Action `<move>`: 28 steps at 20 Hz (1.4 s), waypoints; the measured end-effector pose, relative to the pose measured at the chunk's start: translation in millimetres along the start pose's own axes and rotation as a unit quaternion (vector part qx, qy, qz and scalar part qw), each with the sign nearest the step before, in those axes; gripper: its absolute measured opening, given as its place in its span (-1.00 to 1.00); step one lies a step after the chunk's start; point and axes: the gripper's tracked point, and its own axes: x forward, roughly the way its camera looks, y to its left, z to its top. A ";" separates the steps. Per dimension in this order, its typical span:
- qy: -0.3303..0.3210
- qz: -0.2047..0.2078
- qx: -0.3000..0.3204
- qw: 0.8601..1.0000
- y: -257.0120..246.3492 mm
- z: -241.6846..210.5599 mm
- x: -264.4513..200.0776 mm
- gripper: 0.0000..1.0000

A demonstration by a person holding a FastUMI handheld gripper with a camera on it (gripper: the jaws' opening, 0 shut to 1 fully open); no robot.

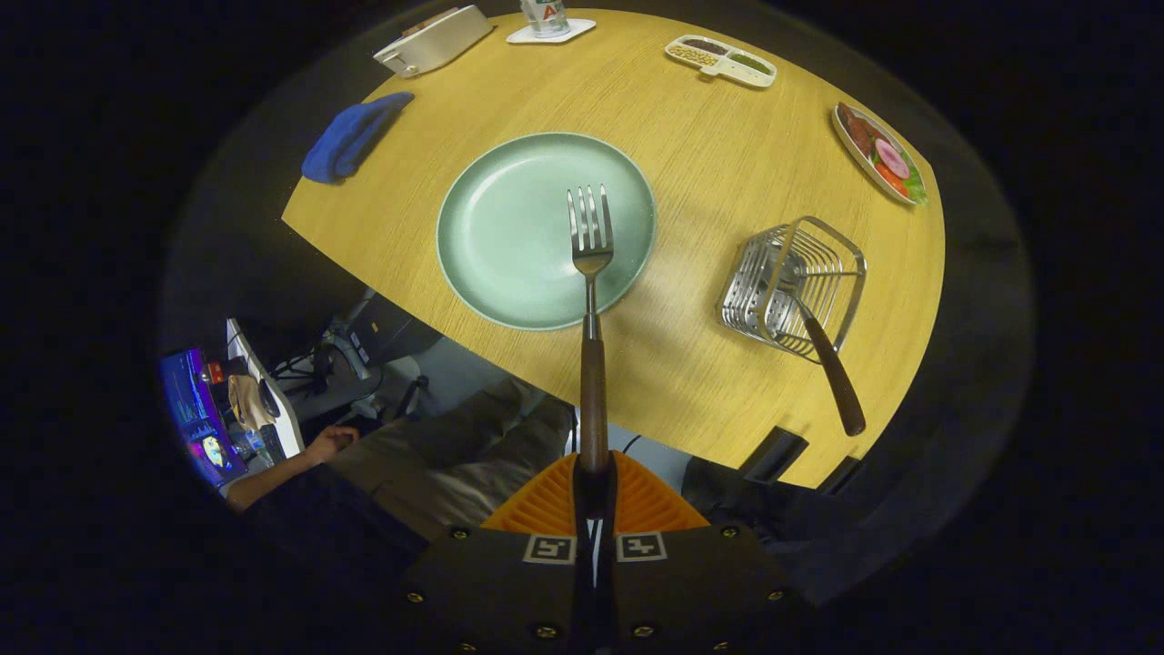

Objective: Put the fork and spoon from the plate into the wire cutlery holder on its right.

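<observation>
Fork [590, 273]: you hold it by the end of its wooden handle, tines pointing away, lifted over the near rim of the green plate [509, 227]. Your tool [595, 491] is clamped on that handle, both orange fingers pressing it. An end grip like this likely leaves the tines free to drop first into the holder.

Wire cutlery holder [789, 284]: stands on the table [709, 155] to the plate's right, well apart from the fork. A wooden-handled utensil [832, 373] already leans in it, handle out; its head is lost among the wires, so you can't confirm it's the spoon, though the plate lies bare.

Beyond: blue cloth [350, 136], divided dish [723, 62], food plate [878, 153]. White box [435, 38] and can partly cut off.
</observation>
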 end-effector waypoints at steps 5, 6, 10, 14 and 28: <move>0.025 0.002 0.016 1.000 -35.4 -31.9 -32.1 -0.96; 0.030 0.000 0.018 0.999 -43.8 -37.3 -36.2 -0.96; 0.037 -0.031 0.035 0.998 -87.4 -39.0 -50.2 -0.96; 0.056 -0.039 0.038 0.997 -115.2 -39.4 -62.5 -0.96; 0.206 -0.096 -0.073 0.971 -172.0 -8.0 -50.8 -0.96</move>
